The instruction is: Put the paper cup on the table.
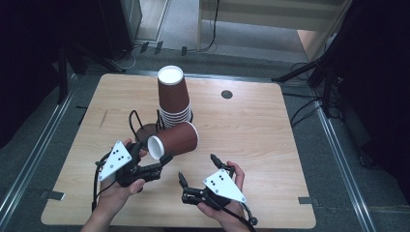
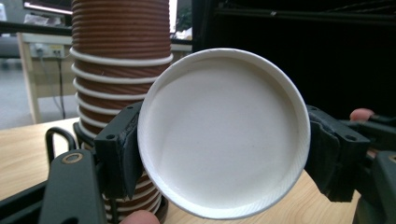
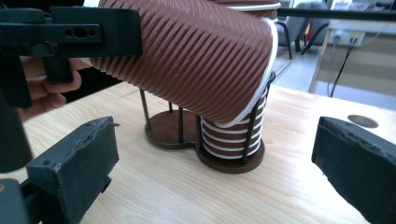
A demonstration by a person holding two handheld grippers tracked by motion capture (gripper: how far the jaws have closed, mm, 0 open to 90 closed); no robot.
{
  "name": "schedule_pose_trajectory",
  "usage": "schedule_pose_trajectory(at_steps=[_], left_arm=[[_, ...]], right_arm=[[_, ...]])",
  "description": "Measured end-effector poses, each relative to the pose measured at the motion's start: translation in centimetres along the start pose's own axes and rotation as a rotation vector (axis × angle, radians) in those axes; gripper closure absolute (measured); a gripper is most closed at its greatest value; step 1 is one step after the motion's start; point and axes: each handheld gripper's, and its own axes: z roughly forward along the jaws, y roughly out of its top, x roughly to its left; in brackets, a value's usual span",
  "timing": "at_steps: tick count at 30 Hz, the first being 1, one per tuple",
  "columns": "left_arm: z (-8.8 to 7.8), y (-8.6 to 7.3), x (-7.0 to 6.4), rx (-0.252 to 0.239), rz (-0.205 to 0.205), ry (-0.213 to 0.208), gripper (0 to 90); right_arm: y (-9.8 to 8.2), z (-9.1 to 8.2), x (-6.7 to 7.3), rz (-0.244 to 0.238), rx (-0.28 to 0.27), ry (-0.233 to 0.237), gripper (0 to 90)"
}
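Note:
A single brown ribbed paper cup [image 1: 176, 138] lies on its side above the table, and my left gripper [image 1: 153, 151] is shut on its narrow end. Its white bottom [image 2: 224, 133] faces the left gripper view's camera, with a black jaw on either side. The cup's wide rim [image 3: 268, 60] points at a stack of upturned brown cups [image 1: 174, 94] standing in a wire holder [image 3: 173, 128]; whether they touch I cannot tell. My right gripper [image 1: 197, 166] is open and holds nothing, nearer the front edge. Its jaws stand wide apart in the right gripper view [image 3: 215, 177].
The holder's wooden base has a second ring [image 1: 145, 130], bare, left of the stack. A small round grommet [image 1: 226, 94] sits in the light wooden table [image 1: 261, 145] at the back right. Cables and dark stands lie on the floor beyond the table.

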Motion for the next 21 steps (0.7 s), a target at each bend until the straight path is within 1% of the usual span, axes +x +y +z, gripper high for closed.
schedule_pose_trajectory(at_steps=[1, 2, 3, 5, 6, 8, 9, 11, 12, 13, 15, 16, 17, 18, 21], left_arm=[[0.1, 0.0, 0.0, -0.006, 0.001, -0.002, 24.1], [0.1, 0.0, -0.1, -0.011, -0.001, -0.003, 24.1], [0.1, 0.0, -0.1, -0.013, 0.001, -0.002, 24.1], [0.2, 0.0, -0.1, -0.020, 0.001, 0.002, 24.1], [0.2, 0.0, -0.1, -0.022, 0.000, -0.001, 24.1], [0.3, 0.0, -0.1, -0.030, -0.003, 0.000, 24.1], [0.4, 0.0, -0.1, -0.032, -0.001, 0.001, 24.1], [0.5, -0.1, -0.2, -0.040, -0.019, -0.010, 24.1], [0.6, -0.2, -0.3, -0.041, -0.024, -0.013, 24.1], [0.7, -0.3, -0.3, -0.037, -0.019, -0.012, 24.1], [1.0, -0.6, -0.5, -0.031, -0.013, -0.012, 24.1], [1.1, -0.7, -0.7, -0.032, -0.012, -0.013, 24.1], [1.1, -0.7, -0.7, -0.032, -0.012, -0.013, 24.1], [1.4, -0.7, -0.9, -0.036, -0.006, -0.020, 24.1], [1.5, -0.8, -1.2, -0.045, 0.001, -0.014, 24.0]], right_arm=[[0.1, 0.0, 0.0, 0.008, 0.004, -0.001, 0.3], [0.2, -0.2, 0.0, 0.031, 0.017, 0.011, 0.3], [0.3, -0.3, -0.1, 0.034, 0.009, 0.019, 0.2], [0.6, -0.6, -0.1, 0.038, 0.004, 0.009, 0.0], [0.8, -0.7, -0.2, 0.052, 0.000, -0.001, 0.0], [1.1, -0.8, -0.4, 0.109, -0.007, -0.023, 0.0], [1.3, -0.9, -0.6, 0.132, -0.006, -0.026, 0.0], [1.7, -1.0, -1.0, 0.202, -0.008, -0.033, 0.0], [1.9, -1.1, -1.3, 0.243, -0.010, -0.034, 0.0], [2.1, -1.3, -1.5, 0.290, -0.015, -0.032, 0.0], [2.5, -1.5, -1.8, 0.378, -0.021, -0.047, 0.0], [2.6, -1.6, -1.9, 0.401, -0.025, -0.054, 0.0], [2.6, -1.6, -1.9, 0.401, -0.025, -0.054, 0.0], [2.7, -1.7, -1.8, 0.445, -0.048, -0.076, 0.0], [2.7, -1.6, -1.7, 0.518, -0.064, -0.084, 0.0]])
